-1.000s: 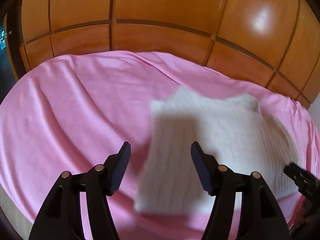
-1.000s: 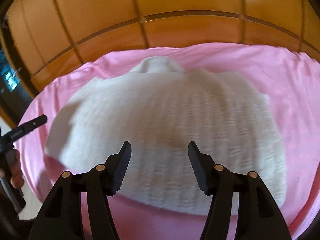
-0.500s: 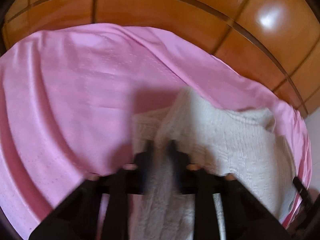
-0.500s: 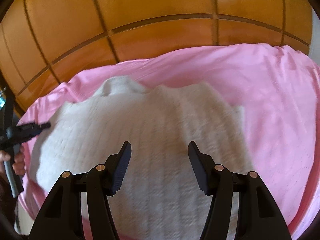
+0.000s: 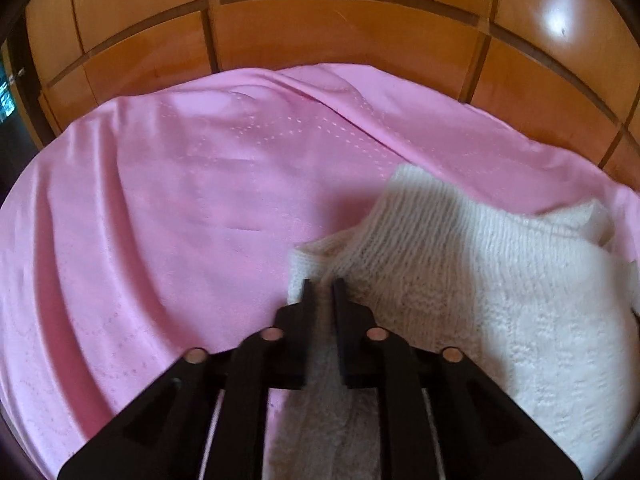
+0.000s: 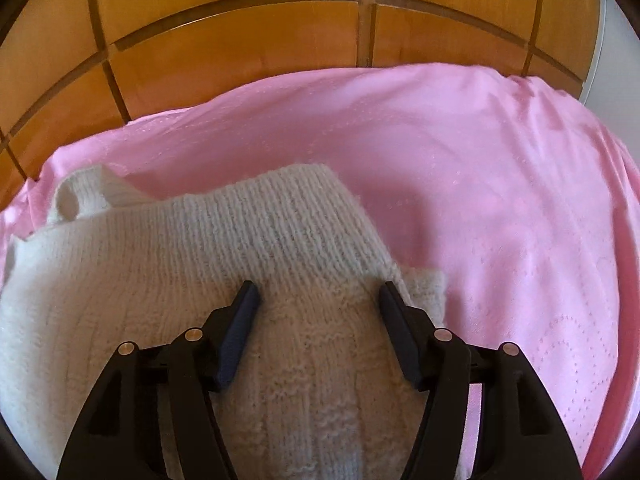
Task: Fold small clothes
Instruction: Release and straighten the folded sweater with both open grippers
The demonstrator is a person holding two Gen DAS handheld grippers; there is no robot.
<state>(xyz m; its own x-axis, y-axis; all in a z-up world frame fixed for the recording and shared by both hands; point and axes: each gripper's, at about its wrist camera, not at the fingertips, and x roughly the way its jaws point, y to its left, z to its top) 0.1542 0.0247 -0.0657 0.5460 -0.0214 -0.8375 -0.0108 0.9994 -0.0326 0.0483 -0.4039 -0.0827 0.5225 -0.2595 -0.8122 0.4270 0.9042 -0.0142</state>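
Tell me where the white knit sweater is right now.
The white knit sweater lies on the pink sheet, lower left in the right wrist view under the open right gripper; its left edge is pinched in the left gripper.

- sweater [image 6: 168,280]: cream wool-like knit, ribbed and nubbly, matt
- sheet [image 5: 160,208]: pink cloth, smooth, faint sheen, dotted stitching
- wardrobe [image 5: 320,40]: orange-brown wood panels, glossy
- right gripper [image 6: 318,298]: matt black plastic, 4 metal pins
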